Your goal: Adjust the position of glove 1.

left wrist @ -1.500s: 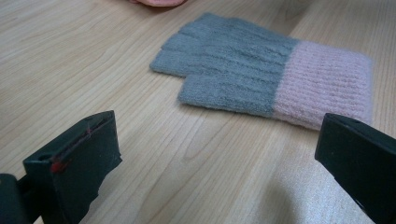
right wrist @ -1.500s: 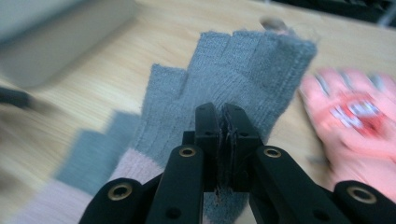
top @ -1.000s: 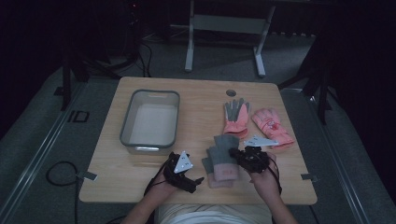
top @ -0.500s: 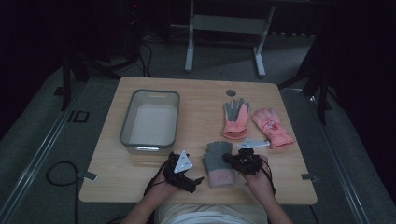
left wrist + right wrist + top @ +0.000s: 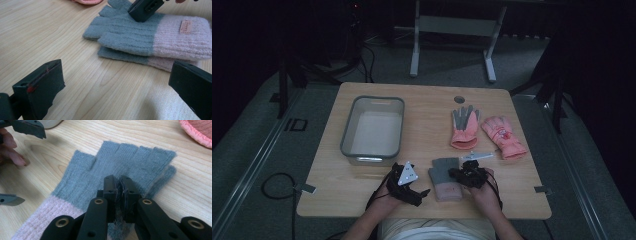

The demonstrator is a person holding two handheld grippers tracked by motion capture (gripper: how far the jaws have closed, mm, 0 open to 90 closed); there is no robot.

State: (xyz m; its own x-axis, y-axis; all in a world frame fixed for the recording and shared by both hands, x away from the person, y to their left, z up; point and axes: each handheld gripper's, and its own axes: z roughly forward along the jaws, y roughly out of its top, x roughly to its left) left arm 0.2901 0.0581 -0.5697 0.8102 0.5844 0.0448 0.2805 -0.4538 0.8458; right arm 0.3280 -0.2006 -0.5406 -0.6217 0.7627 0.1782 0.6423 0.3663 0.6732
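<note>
At the lower left, the left gripper [image 5: 411,186] waits with jaws spread wide. Lower middle on the bench [image 5: 422,107], the grey and pink gloves [image 5: 445,178] lie stacked. The right gripper [image 5: 119,185] pinches the grey knit. Next, lift them, probably toward the tub [image 5: 373,130].

Gripper [image 5: 119,185] apparently pinching grey-pink glove [image 5: 120,162]

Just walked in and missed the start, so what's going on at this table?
A person is working with a gripper in each hand on a grey and pink pair of gloves stacked at the near edge of the table. The right gripper is pinched shut on the top glove's grey knit. The left gripper waits open beside them. Two pink gloves and a bin lie farther back.
</note>
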